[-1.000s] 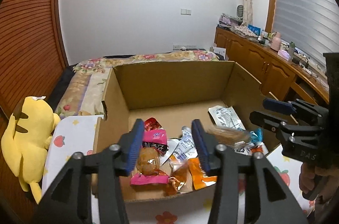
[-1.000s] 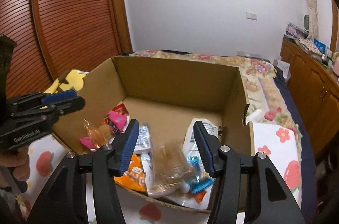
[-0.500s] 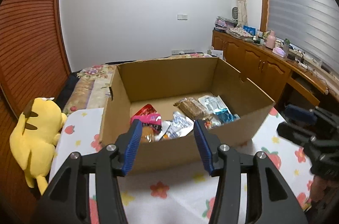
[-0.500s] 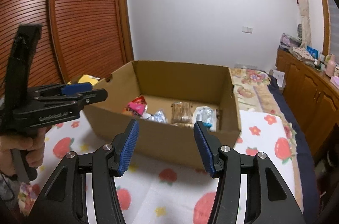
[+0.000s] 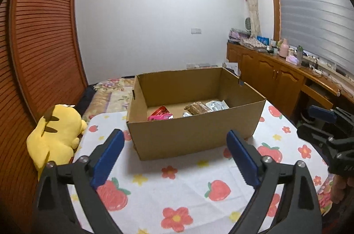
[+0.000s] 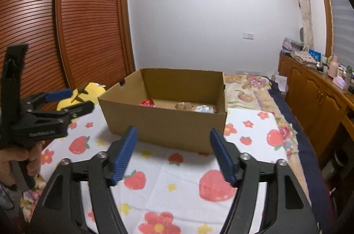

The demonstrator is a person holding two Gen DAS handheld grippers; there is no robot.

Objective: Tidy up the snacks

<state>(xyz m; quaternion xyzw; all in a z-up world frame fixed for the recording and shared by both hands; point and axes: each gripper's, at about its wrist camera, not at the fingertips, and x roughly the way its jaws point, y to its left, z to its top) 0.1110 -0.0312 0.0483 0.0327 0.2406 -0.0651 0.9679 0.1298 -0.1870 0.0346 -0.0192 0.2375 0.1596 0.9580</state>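
An open cardboard box [image 5: 194, 134] stands on the strawberry-print tablecloth [image 5: 183, 185]; it also shows in the right wrist view [image 6: 168, 123]. Snack packets lie inside: a pink one [image 5: 160, 115], a brown one [image 5: 197, 107] and a silvery white one [image 5: 216, 104]. My left gripper [image 5: 174, 149] is open and empty, held back from the box's near wall. My right gripper [image 6: 173, 148] is open and empty, also short of the box. Each gripper shows at the side of the other's view, the right one [image 5: 327, 125] and the left one [image 6: 53, 105].
A yellow plush toy [image 5: 55, 136] lies at the table's left edge. A bed with a floral cover [image 6: 250, 87] is behind the box. Wooden cabinets [image 5: 272, 79] with clutter line the right wall. A slatted wooden wardrobe [image 6: 66, 30] stands at the left.
Both grippers have pulled up and back from over the box's inside to well in front of it. A brown packet that was in the air now lies in the box.
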